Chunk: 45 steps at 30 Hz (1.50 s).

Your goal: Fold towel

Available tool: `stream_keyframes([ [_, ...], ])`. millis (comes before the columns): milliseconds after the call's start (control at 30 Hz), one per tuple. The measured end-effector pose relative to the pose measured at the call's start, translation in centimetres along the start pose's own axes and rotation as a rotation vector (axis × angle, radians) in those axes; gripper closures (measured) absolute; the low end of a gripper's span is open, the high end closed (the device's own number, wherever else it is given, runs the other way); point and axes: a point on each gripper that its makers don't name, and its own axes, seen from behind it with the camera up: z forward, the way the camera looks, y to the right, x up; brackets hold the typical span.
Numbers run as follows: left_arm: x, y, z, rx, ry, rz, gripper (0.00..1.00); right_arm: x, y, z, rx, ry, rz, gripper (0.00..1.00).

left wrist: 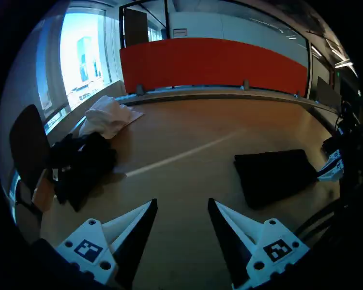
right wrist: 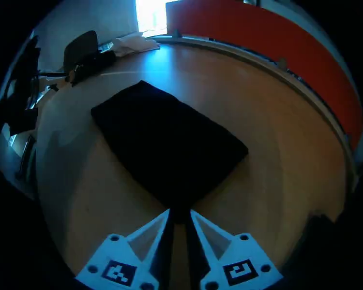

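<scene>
A black towel lies folded flat as a rectangle on the wooden table. My right gripper is at its near corner, with the fingers drawn close together and the corner pinched between their tips. In the left gripper view the same black towel lies to the right, and the right gripper touches its far right edge. My left gripper hovers open over bare table, well left of the towel, holding nothing.
A crumpled white towel and a heap of dark clothes lie at the table's left side. A dark chair stands beyond that edge. A red partition runs along the table's far side.
</scene>
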Motion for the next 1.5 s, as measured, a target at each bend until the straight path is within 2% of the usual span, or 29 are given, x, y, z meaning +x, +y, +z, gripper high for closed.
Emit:
stream_keyframes([
  [100, 0.0, 0.0, 0.1, 0.000, -0.001, 0.002, 0.24, 0.2, -0.1, -0.2, -0.001, 0.005, -0.006, 0.93],
  [400, 0.1, 0.0, 0.2, 0.000, -0.001, 0.005, 0.24, 1.9, 0.0, -0.9, -0.015, 0.032, -0.026, 0.94],
  [667, 0.4, -0.1, 0.1, 0.001, 0.003, 0.003, 0.23, 5.8, 0.0, -2.6, -0.026, 0.088, -0.060, 0.94],
  [1100, 0.8, -0.4, 0.0, 0.003, 0.012, -0.001, 0.24, 12.6, -0.4, -5.1, -0.050, 0.178, -0.154, 0.94],
  [1500, 1.1, -0.5, 0.0, 0.001, 0.016, 0.002, 0.23, 14.3, 0.3, -6.8, -0.073, 0.204, -0.177, 0.94],
])
